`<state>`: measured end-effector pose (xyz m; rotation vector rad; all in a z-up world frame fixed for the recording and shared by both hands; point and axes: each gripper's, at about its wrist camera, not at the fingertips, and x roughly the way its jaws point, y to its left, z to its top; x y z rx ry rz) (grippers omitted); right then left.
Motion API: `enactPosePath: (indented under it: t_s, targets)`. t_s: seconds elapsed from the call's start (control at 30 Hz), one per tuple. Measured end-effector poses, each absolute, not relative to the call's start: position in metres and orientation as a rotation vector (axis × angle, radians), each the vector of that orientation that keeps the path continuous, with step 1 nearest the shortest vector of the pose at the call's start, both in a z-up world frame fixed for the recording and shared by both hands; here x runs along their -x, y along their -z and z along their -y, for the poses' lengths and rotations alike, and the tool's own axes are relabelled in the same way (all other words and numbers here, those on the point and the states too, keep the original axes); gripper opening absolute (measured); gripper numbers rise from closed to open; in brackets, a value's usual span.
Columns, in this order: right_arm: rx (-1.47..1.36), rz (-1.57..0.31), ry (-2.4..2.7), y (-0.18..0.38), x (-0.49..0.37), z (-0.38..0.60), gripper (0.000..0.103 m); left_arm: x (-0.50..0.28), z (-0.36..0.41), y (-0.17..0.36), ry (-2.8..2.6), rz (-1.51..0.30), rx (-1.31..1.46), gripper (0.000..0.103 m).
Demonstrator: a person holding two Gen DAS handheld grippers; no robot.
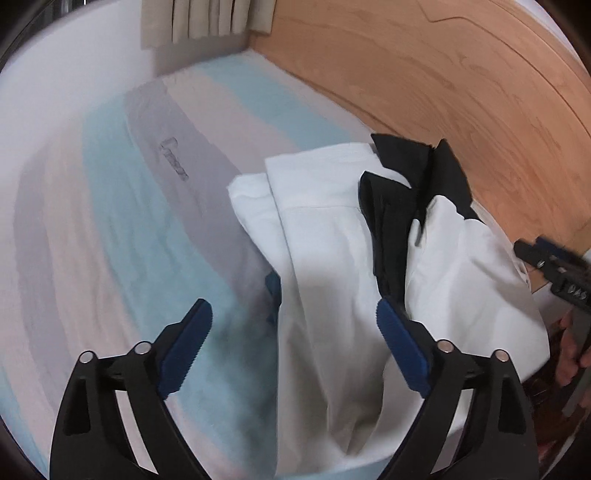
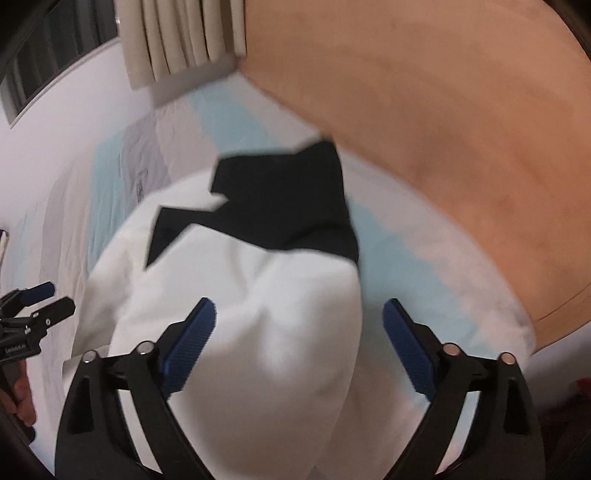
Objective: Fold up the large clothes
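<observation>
— What sits closest to the lens?

— The left gripper [image 1: 293, 314], black arms with blue ridged pads, jaws spread wide and nothing pressed between them. Below it lies the white fabric garment with black collar and trim [image 1: 332, 258], folded into a bundle on the bed.

— And the other one?

— The right gripper [image 2: 299, 314] looks the same: jaws wide apart, hanging above the white bulk of the garment [image 2: 240, 295] without pinching it. Its black part points toward the far end of the bed.

— What is the bed like?

— A sheet striped in pale blue, grey and pink-white [image 1: 110, 221], blurred in both views. The garment rests near the light wooden headboard panel [image 1: 443, 74], which runs along the side.

— Anything else?

— Beige pleated curtains [image 1: 199, 22] hang by the white wall. At the edge of the left view, a person's hand [image 1: 570, 350] grips the other tool's handle.
</observation>
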<state>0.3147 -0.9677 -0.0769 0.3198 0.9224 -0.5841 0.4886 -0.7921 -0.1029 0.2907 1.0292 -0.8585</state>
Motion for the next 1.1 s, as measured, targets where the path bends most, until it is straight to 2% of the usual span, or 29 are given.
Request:
enactPosePath:
  t_s: [0.2,0.37,0.83,1.1]
  targets:
    - [-0.256,-0.852,0.614,0.048,-0.289,0.927,0.095,-0.465,0.747,0.078,0.864,-0.993,-0.254,0.095]
    - [-0.275,-0.825,0.647,0.031,-0.274,0.852,0.095,-0.426,0.698,0.054,0.885,-0.949,-0.247,0.095]
    - [-0.214,-0.751,0.745,-0.024,-0.101,0.607,0.095,-0.25,0.457,-0.026,0.871,-0.744,-0.326,0.097]
    - [-0.198,-0.795,0.783,-0.025,-0.047,0.548,0.095,-0.193,0.41,-0.029,0.845,-0.711,-0.362,0.097]
